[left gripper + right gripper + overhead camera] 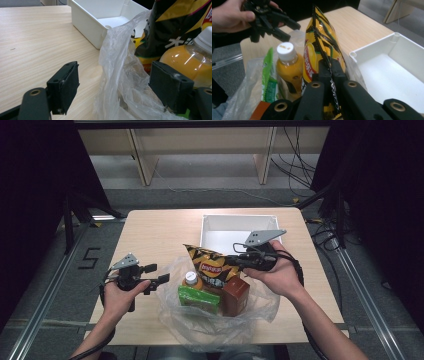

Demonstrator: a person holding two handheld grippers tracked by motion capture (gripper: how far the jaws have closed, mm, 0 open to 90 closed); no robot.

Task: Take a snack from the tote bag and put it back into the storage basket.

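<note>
On the surface [150, 235], the white bin [212, 222] sits at twelve o'clock of the plastic bag [260, 307]. The right hand-held gripper [239, 261] is clamped on the chip bag's [212, 265] crimped edge, at the plastic bag's mouth; the left hand-held gripper [161, 281], at nine o'clock, stands wide beside the film. Lift the chips straight up, clear of the bottle [191, 281], before swinging toward the bin.

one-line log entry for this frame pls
right tongs: shut on chip bag edge | left tongs: open, astride plastic bag rim | juice bottle: in bag | white bin: nothing visible inside
</note>
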